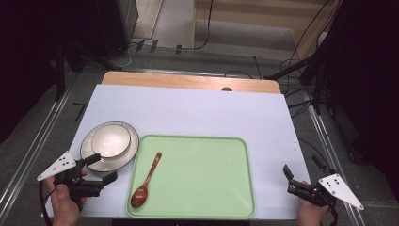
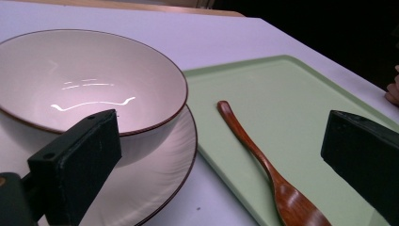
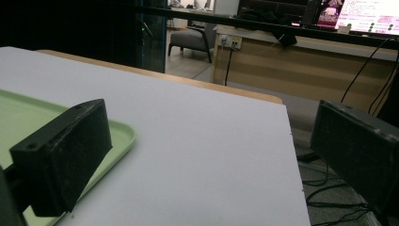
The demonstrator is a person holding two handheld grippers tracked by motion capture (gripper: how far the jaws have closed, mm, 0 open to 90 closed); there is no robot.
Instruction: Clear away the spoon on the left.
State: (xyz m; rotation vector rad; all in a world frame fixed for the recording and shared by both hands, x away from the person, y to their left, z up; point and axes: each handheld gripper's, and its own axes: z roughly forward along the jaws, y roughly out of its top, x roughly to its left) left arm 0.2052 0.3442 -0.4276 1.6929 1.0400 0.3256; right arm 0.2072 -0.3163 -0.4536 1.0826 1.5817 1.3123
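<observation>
A white bowl (image 1: 110, 140) with a dark rim stands on a matching plate (image 1: 133, 146) at the table's left. Beside them lies a pale green tray (image 1: 202, 174) with a brown wooden spoon (image 1: 147, 181) on its left part, bowl end toward me. My left gripper (image 1: 104, 167) is open at the plate's near edge, empty. In the left gripper view its jaws (image 2: 221, 129) stand wide apart, with the bowl (image 2: 89, 84) and plate (image 2: 160, 174) at left and the spoon (image 2: 263, 165) on the tray (image 2: 301, 103) between them. My right gripper (image 1: 288, 179) is open and empty, right of the tray.
White sheet (image 1: 197, 113) covers the wooden table; its far edge shows bare wood. In the right gripper view (image 3: 211, 127) a corner of the tray (image 3: 28, 117) lies at left, the table's right edge (image 3: 294, 155) runs close by, with cables on the floor beyond.
</observation>
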